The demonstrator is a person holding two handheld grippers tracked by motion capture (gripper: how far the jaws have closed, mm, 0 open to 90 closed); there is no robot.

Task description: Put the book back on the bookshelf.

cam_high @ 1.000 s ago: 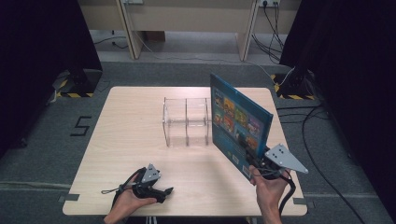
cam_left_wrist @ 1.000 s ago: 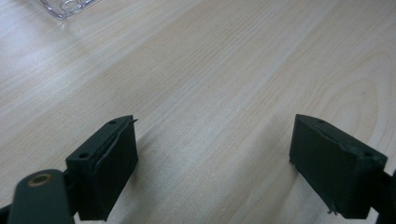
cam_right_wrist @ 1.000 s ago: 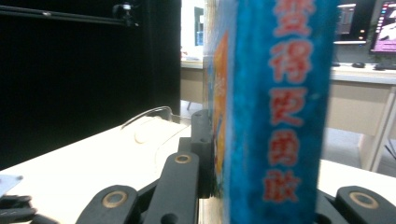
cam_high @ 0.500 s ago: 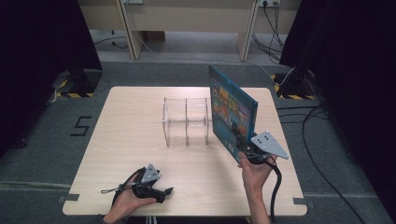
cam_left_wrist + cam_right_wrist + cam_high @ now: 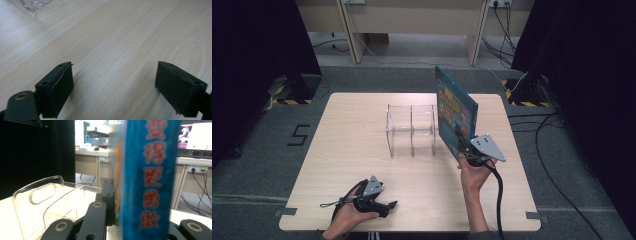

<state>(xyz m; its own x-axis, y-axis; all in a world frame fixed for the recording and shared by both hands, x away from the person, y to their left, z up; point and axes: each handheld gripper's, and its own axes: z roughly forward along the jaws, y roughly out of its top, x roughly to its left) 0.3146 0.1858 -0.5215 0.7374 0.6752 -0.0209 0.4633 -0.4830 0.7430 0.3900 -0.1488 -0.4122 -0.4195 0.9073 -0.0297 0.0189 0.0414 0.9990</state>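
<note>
High view, right gripper (image 5: 466, 154) fingers clamping glossy blue book (image 5: 455, 112), left gripper (image 5: 387, 205) fingers wide

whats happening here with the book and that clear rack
A person's right gripper is shut on a blue, colourfully printed book, held upright above the light wooden table, just right of the clear plastic divided rack. The book is not in a slot yet. The left gripper rests near the table's front edge, jaws open and empty.
</note>
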